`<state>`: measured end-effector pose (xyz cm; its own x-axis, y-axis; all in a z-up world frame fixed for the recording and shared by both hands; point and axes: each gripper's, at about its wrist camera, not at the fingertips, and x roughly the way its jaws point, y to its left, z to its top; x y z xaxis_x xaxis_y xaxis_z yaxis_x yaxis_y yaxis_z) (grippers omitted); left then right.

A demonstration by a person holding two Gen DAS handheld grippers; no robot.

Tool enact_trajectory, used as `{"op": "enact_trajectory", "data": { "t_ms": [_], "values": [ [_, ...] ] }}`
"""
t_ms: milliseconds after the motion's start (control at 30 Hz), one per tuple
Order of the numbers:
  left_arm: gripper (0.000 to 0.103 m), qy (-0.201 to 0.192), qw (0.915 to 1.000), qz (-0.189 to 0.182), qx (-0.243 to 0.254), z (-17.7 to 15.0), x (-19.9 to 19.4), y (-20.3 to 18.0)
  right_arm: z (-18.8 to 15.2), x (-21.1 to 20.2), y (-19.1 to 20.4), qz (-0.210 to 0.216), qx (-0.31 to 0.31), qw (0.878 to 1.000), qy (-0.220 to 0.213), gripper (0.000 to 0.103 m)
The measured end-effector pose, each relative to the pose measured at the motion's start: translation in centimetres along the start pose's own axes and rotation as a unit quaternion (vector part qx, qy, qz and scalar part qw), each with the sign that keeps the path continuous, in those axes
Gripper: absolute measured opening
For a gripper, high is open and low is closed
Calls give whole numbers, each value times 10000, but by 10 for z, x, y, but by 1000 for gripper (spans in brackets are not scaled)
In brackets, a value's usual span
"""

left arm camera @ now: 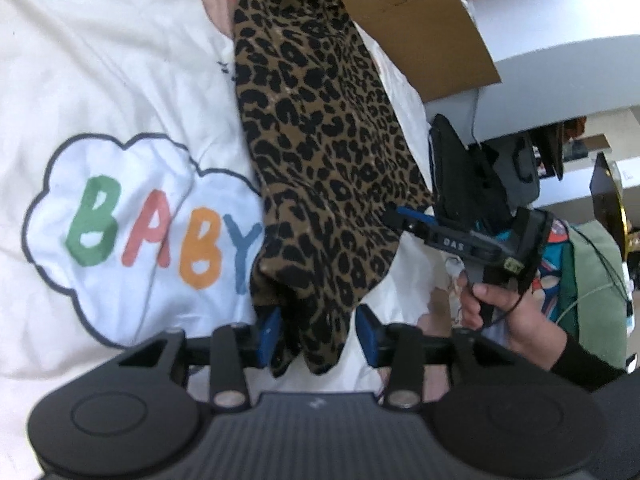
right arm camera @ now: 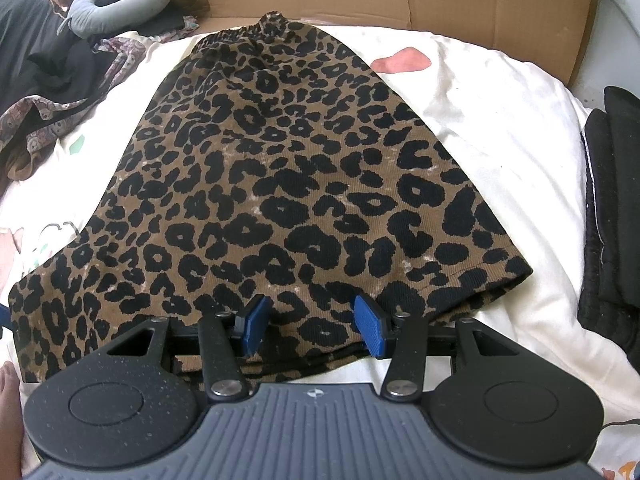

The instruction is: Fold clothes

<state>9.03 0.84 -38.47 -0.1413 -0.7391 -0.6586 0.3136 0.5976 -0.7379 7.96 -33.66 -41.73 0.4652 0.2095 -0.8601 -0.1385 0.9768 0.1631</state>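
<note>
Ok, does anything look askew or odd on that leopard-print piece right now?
Yes. The leopard-print garment lies mostly flat on the white bedding, but its left hem corner is bunched and lifted between the open left gripper, so that edge is uneven. Pale blotches mottle the fabric.

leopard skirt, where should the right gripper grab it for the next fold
Take the leopard skirt by its wide hem, at the free corner lying flat on the white blanket. Come in low from the near side: the edge there is thin, unobstructed, and the elastic waistband is farther away.
</note>
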Motion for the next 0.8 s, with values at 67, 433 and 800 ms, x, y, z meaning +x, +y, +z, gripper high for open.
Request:
{"op": "enact_trajectory", "data": {
  "t_ms": [67,433,800],
  "values": [
    [44,-16,9999,-62,-99,1,5,3,0,1,0,-6,-6,10000,4,54],
    [2,63,9987,-93,-506,0,19,17,-4,-6,-3,-72,11,10000,-33,53],
    [2,238,9984,46,-515,-4,20,25,2,-31,-37,-1056,347,9921,-574,53]
  ]
}}
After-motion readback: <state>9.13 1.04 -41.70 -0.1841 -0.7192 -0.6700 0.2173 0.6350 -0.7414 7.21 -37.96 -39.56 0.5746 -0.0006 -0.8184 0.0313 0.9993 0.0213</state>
